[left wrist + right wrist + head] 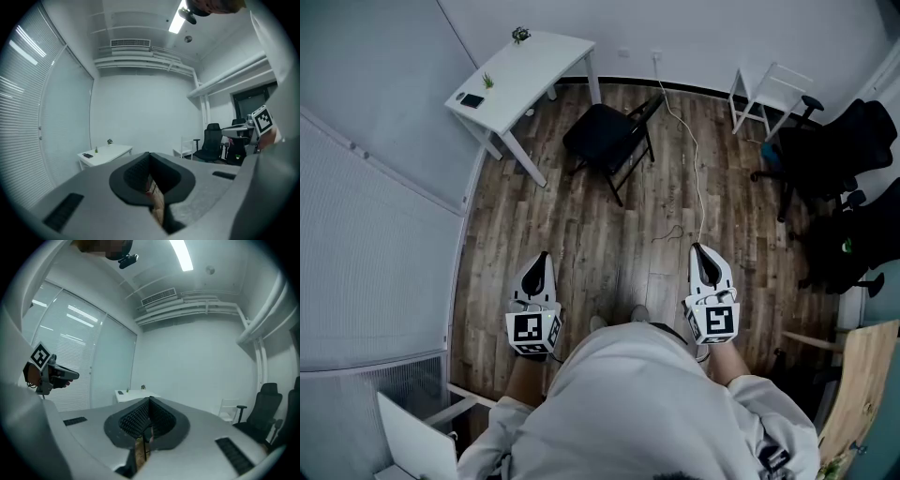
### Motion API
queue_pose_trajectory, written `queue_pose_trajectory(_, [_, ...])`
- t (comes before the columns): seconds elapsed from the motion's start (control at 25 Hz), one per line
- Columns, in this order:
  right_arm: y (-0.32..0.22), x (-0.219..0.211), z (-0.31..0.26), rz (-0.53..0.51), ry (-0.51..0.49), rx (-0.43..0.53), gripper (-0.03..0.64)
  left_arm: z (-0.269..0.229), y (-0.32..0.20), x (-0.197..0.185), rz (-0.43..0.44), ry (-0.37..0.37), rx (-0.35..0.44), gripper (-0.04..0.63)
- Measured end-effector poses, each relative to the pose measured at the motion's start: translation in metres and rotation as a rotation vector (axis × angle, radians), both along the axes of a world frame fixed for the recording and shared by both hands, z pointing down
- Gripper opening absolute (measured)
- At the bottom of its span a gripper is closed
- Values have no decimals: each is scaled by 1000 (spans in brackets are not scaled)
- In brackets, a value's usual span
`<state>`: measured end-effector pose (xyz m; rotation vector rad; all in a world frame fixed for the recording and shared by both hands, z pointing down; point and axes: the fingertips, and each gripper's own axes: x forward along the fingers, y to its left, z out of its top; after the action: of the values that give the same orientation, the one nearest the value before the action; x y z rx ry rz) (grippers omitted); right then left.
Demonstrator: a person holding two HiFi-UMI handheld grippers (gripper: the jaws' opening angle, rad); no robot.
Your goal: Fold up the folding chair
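1. Folding chair [609, 136] stands unfolded on the plank floor [581, 234], just beside the white table [525, 70] and well apart from the person. Folding not yet begun, by my reading.
2. Left gripper [545, 258] and right gripper [697, 248] are held out in front of the body, side by side, roughly level, both aimed toward the chair. Likely a ready stance before walking in.
3. Jaws of both are pressed together with nothing between them; each gripper view shows only the room beyond.
4. Chair: thin dark tube frame, flat matte black seat, legs splayed. Frame tubes look the sensible grip points.
5. Grippers: smooth pale shells, black ribbed pads, marker cubes at the rear.
6. A pale cable [698, 178] trails across the floor right of the chair; possible snag.
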<state>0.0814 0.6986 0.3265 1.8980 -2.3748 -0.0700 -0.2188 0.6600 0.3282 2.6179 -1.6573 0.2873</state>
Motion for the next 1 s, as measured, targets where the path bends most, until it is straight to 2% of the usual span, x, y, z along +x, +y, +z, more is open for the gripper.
queue_pose_trajectory(0.2, [1, 6, -5, -3, -20, 28, 20, 2, 1, 5, 15, 6, -1, 9])
queue_pose_trajectory(0.24, [1, 8, -7, -6, -27, 35, 27, 2, 0, 7, 26, 11, -4, 30])
queue_pose_trajectory(0.28, [0, 10, -9, -11, -34, 37, 101, 2, 0, 9, 37, 18, -10, 122])
queue_pose_trajectory(0.32, [1, 11, -11, -16, -43, 38, 224, 3, 0, 11, 47, 24, -16, 211])
queue_pose_trajectory(0.36, [2, 14, -12, -19, -50, 42, 284, 3, 0, 12, 52, 29, -18, 243])
queue_pose_trajectory(0.4, [3, 17, -13, -19, -55, 49, 342, 2, 1, 13, 54, 32, -18, 327])
queue_pose_trajectory(0.52, [8, 24, -17, -8, -53, 68, 424, 1, 3, 11, 47, 30, -9, 441])
queue_pose_trajectory(0.72, [14, 31, -14, -8, -37, 68, 433, 3, 7, 12, 27, 8, -16, 445])
queue_pose_trajectory(1.0, [10, 52, -5, -38, -39, 47, 433, 4, 3, 32, 1, -11, -22, 445])
